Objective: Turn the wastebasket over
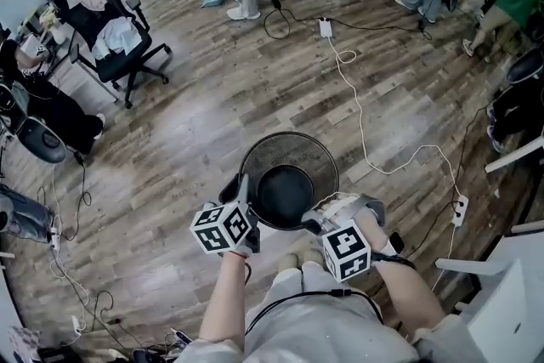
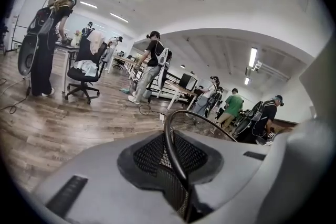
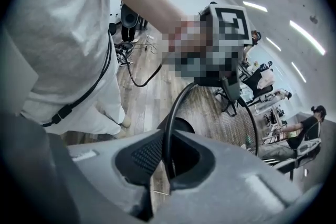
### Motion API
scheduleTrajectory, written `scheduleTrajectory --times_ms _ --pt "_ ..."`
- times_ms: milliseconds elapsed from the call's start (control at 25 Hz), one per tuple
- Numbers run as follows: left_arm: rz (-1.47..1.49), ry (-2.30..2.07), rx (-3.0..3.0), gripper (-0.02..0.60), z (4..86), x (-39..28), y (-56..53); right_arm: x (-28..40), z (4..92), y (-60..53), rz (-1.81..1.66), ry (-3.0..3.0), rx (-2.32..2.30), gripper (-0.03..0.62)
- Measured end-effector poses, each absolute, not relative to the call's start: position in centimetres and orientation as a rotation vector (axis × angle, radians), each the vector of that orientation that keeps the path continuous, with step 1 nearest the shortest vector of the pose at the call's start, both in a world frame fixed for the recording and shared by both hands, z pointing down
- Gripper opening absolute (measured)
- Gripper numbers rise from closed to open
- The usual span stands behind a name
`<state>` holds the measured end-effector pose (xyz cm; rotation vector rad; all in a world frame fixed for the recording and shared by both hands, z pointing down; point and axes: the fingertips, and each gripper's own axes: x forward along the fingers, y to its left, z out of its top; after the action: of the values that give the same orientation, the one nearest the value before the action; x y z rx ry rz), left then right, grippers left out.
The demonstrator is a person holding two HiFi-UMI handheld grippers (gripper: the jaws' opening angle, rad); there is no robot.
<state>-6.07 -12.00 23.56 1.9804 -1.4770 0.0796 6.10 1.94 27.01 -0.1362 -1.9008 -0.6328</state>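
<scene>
The wastebasket (image 1: 289,170) is a round black wire-mesh bin, held just above the wooden floor in front of the person's feet, with its mouth facing up toward the head camera and its dark solid bottom visible inside. My left gripper (image 1: 243,198) is shut on the left side of its rim (image 2: 172,147). My right gripper (image 1: 318,217) is shut on the right side of the rim (image 3: 169,123). In each gripper view the thin black rim runs between the grey jaws, with mesh behind it. The left marker cube (image 3: 228,23) shows across the bin in the right gripper view.
A white cable (image 1: 361,110) with a power strip (image 1: 460,209) snakes over the floor to the right of the bin. A black office chair (image 1: 115,34) draped with clothes stands at far left. White furniture (image 1: 501,302) is at near right. Several people stand at desks at the back.
</scene>
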Motion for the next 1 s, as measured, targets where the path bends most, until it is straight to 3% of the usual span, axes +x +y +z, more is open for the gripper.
scheduleTrajectory --times_ms 1000 --pt "0.015 -1.501 1.977 0.055 22.6 -7.4 -11.9 4.9 26.7 2.0 -0.626 -1.914 -0.162 0.023"
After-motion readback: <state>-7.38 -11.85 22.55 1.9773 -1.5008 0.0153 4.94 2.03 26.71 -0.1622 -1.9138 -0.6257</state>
